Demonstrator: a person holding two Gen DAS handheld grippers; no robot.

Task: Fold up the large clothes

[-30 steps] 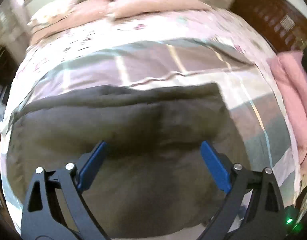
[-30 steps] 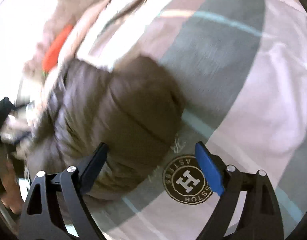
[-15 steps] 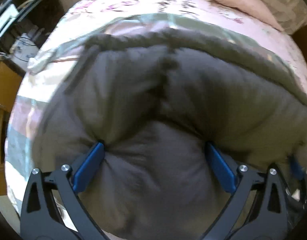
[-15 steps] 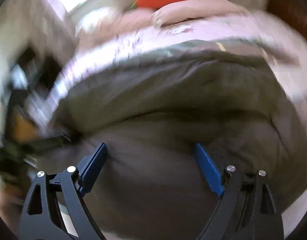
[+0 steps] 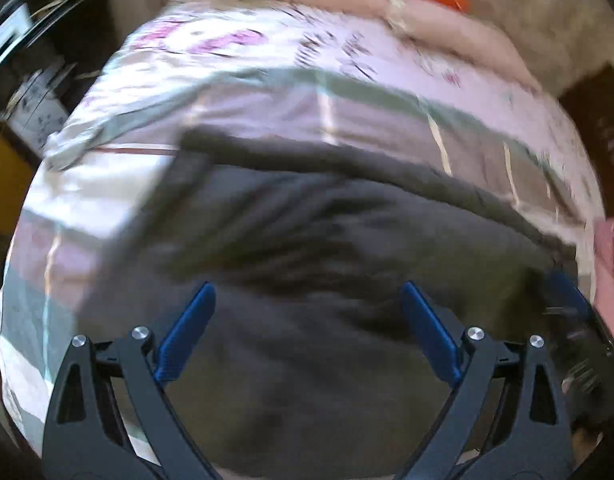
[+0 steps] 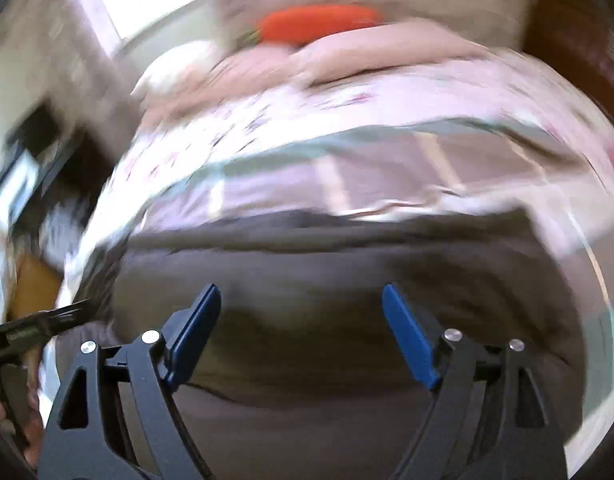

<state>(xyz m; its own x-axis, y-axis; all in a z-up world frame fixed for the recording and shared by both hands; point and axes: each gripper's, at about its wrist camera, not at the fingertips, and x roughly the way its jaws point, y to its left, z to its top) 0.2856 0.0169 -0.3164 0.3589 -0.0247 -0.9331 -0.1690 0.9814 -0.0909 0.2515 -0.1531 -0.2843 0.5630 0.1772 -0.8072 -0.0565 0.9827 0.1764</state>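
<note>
Garment: dark grey padded coat (image 5: 327,288) spread flat on the bed, filling the lower half of both wrist views, its far edge running straight across the striped cover.
Bed: striped cover (image 5: 367,120) in pale pink, mauve and grey-green under the coat; a floral sheet (image 5: 235,40) beyond it; pink pillows (image 6: 387,52) at the head.
Left claw: (image 5: 307,332) points down over the coat, blue pads (image 5: 187,332) wide apart and closing slightly; coat fabric lies below the gap, and no pad presses on it.
Right claw: (image 6: 303,332) also over the coat, blue pads (image 6: 407,340) apart and closing; nothing is pinched between them.
Other claw in view: the right one shows at the right edge of the left wrist view, dark and blurred, over the coat's right end.
Orange item: long orange cushion (image 6: 319,24) lies on the pillows at the head.
Side: folded pink cloth (image 5: 611,272) at the bed's right edge.
Blur: both views smeared.
</note>
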